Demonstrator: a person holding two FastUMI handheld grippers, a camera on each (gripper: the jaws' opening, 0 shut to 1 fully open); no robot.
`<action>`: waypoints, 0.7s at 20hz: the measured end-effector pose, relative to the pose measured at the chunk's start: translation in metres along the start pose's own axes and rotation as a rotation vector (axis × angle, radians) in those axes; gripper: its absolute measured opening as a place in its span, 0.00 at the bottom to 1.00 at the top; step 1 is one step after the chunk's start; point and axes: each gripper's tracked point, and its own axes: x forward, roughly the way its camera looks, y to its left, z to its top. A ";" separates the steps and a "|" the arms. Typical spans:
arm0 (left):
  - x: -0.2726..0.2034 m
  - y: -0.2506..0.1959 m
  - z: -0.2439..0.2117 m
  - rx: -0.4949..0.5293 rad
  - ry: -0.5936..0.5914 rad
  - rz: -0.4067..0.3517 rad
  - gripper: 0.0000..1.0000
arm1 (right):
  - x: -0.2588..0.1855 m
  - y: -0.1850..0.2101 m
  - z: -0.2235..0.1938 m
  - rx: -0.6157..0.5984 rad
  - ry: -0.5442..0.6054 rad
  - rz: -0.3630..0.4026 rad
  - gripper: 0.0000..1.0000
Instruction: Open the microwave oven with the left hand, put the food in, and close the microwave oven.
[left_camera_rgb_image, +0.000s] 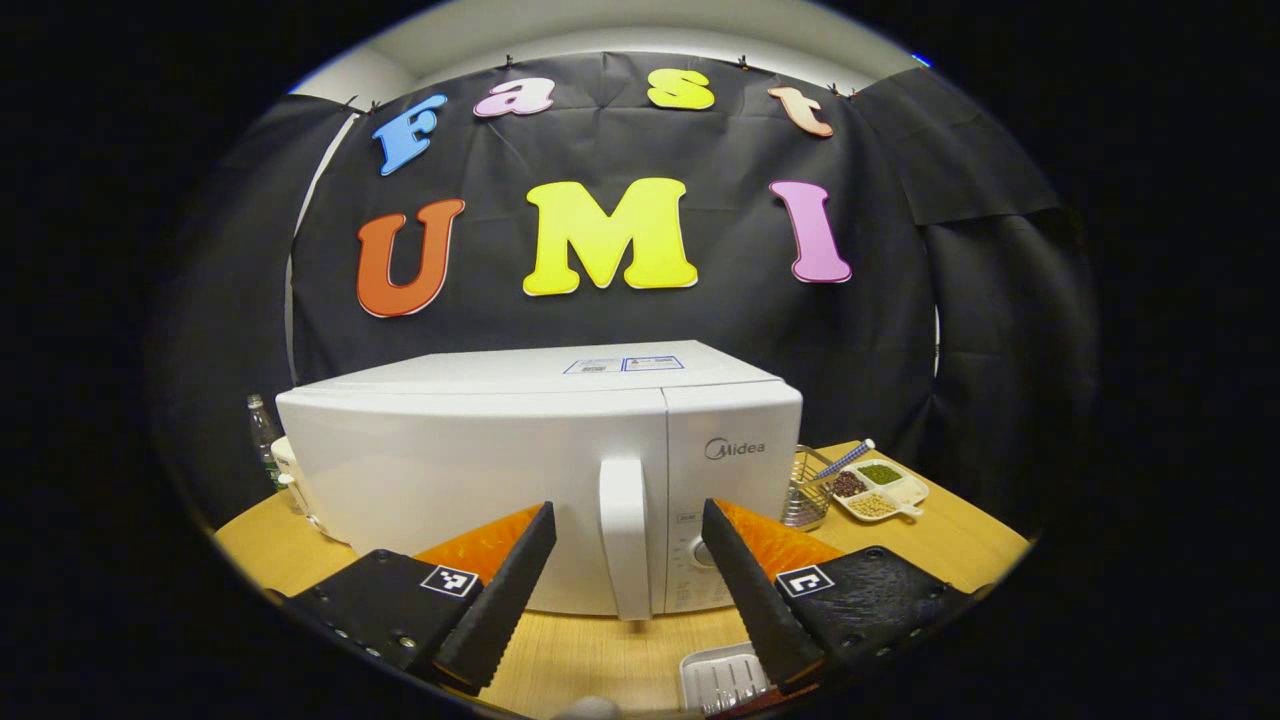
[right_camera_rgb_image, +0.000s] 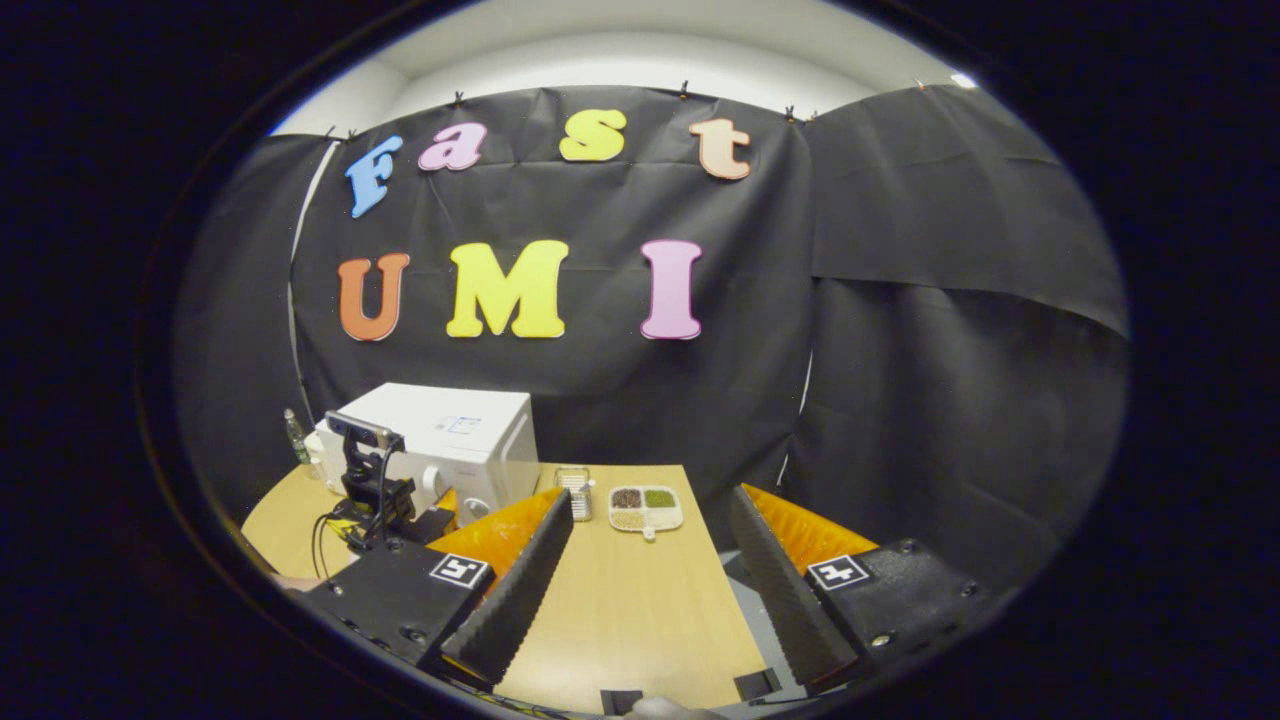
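My left gripper (left_camera_rgb_image: 625, 560) has its fingers apart either side of the microwave oven's door handle (left_camera_rgb_image: 624, 535), not yet touching. Closing off-centre could slip off, or a pull could drag the microwave oven (left_camera_rgb_image: 480, 460) along the worktop (left_camera_rgb_image: 600, 660). My right gripper (right_camera_rgb_image: 650, 575) waits apart too.

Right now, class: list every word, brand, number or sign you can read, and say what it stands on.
"Midea": brand on the microwave oven front, above its controls.
Stickers on its top: too small to read.
Square black-and-white markers on the left gripper: patterns, no words.
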 end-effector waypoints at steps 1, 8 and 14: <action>0.006 0.002 -0.003 -0.027 0.010 -0.001 0.89 | 0.004 -0.001 -0.002 0.007 0.004 0.003 0.96; 0.007 -0.004 -0.005 -0.047 0.013 -0.031 0.26 | 0.022 0.002 -0.002 0.023 0.012 0.020 1.00; 0.006 -0.003 -0.005 -0.020 0.029 -0.034 0.11 | 0.029 0.015 -0.001 0.025 0.018 0.047 1.00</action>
